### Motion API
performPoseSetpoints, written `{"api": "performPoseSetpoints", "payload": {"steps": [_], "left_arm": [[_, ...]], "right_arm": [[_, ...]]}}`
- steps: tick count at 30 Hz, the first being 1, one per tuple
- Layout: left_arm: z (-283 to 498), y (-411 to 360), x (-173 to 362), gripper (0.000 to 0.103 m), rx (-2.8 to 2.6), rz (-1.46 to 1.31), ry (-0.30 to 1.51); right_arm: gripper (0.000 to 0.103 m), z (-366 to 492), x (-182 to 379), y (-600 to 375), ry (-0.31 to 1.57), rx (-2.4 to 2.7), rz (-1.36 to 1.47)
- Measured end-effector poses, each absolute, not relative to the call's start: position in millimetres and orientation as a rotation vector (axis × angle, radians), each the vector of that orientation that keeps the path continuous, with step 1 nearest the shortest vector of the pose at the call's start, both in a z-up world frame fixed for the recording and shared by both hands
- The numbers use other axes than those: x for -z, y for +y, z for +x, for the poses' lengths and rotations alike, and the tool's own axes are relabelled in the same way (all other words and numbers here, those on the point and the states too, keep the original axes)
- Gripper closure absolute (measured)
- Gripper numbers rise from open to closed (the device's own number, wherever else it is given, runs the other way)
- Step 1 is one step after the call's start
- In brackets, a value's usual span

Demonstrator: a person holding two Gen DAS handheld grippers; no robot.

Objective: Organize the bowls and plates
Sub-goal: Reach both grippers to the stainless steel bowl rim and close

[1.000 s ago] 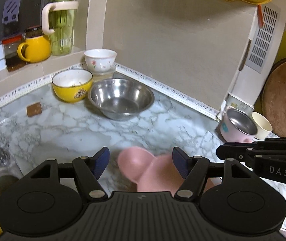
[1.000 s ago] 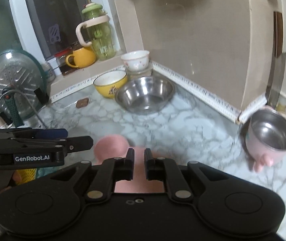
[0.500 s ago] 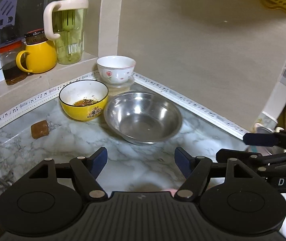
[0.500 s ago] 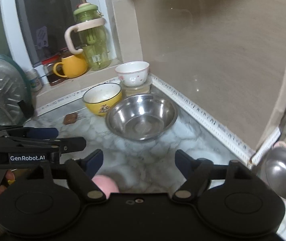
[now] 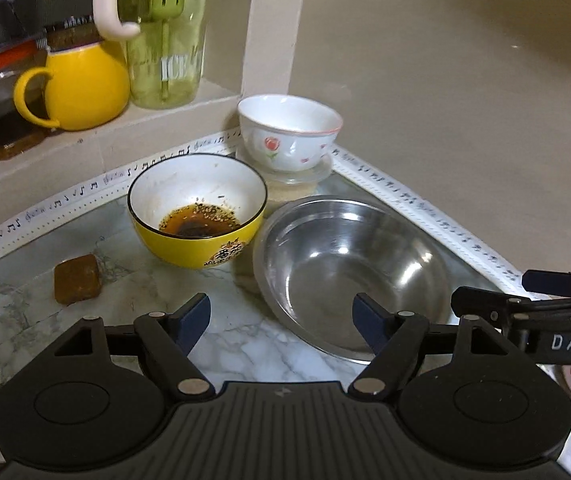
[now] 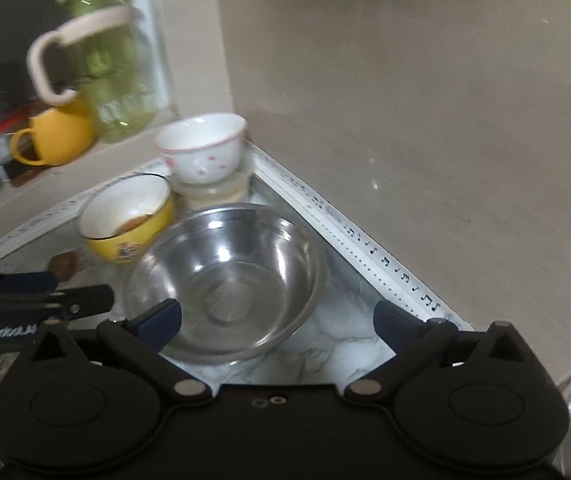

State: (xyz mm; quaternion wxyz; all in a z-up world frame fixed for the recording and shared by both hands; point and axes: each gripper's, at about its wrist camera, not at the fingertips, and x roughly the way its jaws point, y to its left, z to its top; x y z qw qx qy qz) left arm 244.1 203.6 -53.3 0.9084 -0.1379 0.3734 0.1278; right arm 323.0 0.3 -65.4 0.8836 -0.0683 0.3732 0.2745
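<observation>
I'm opening both the left gripper [image 5: 281, 320] and right gripper [image 6: 277, 320], empty, over the steel bowl [image 5: 353, 276] ahead; it's looking light, stiff, slippery, so I'm judging its thin rim the best hold

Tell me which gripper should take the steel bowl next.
Right, probably. The right gripper frames the steel bowl between its opening, empty jaws; the left gripper, also opening, straddles only its near rim beside the yellow bowl.

Both tongs are matte black plastic — the left tongs [image 5: 281, 318] and the right tongs [image 6: 277, 318] each carry two round discs, silver pivot screws and dark-blue pads [image 5: 195, 316]. White lettering marks their sides — "DAS" and "GenRobot.AI".
</observation>
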Motion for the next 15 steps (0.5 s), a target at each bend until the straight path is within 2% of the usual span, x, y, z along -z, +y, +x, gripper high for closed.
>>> {"api": "performPoseSetpoints", "payload": {"steps": [8,10,12,15], "left_arm": [[275.8,212.7,82.3,0.025,-0.273,-0.314,0.827],[282.7,213.8,88.0,0.025,-0.27,-0.32,0.841],[287.0,213.9,91.9,0.025,-0.273,-0.315,0.847],[292.4,214.6,97.6,0.026,-0.275,-0.314,0.859]], "right_arm": [[0.002,354.1,89.6,16.7,0.856,-0.526,-0.174],[0.005,358.8,94.1,17.4,0.869,-0.524,-0.173],[0.014,366.4,98.6,16.9,0.903,-0.526,-0.157],[0.022,375.0,105.2,15.6,0.931,-0.521,-0.13]]}}
